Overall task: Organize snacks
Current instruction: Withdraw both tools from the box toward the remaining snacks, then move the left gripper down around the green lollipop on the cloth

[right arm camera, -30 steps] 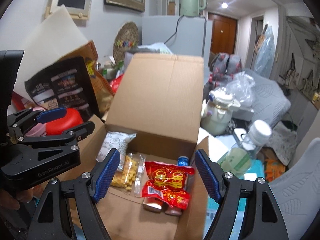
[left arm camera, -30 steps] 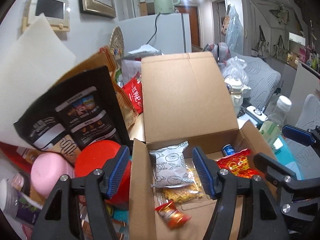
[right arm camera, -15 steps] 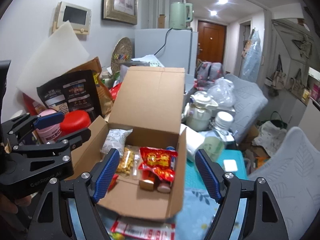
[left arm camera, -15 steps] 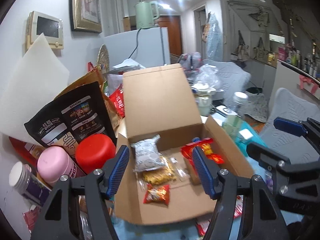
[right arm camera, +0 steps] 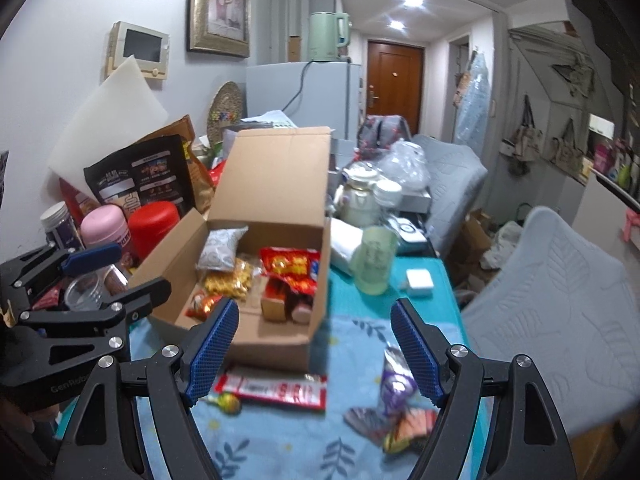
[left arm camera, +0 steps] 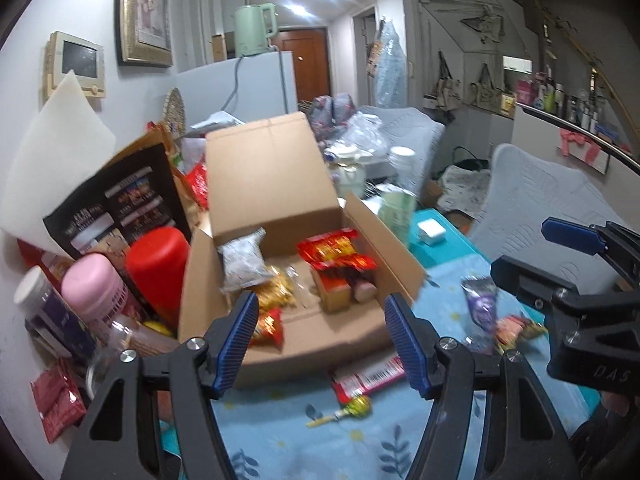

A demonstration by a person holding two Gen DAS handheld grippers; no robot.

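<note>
Right now my left fingers (left arm camera: pixel 320 340) are released and empty, and my right fingers (right arm camera: pixel 316 346) are spreading, nothing between them. Snacks fill the open box (right arm camera: pixel 276 344) on the table (right arm camera: pixel 288 452); the red packet (right arm camera: pixel 276 390), lollipop (left arm camera: pixel 356 407) and purple wrapper (right arm camera: pixel 394 388) lie outside it.

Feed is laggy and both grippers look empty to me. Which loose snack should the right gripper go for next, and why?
Probably lower the right gripper, whose jaws are opening with nothing between them, onto the purple packet. It lies loose on the blue cloth just inside the right finger, outside the box, nearer than the red bar or lollipop. The left gripper is empty too.
</note>
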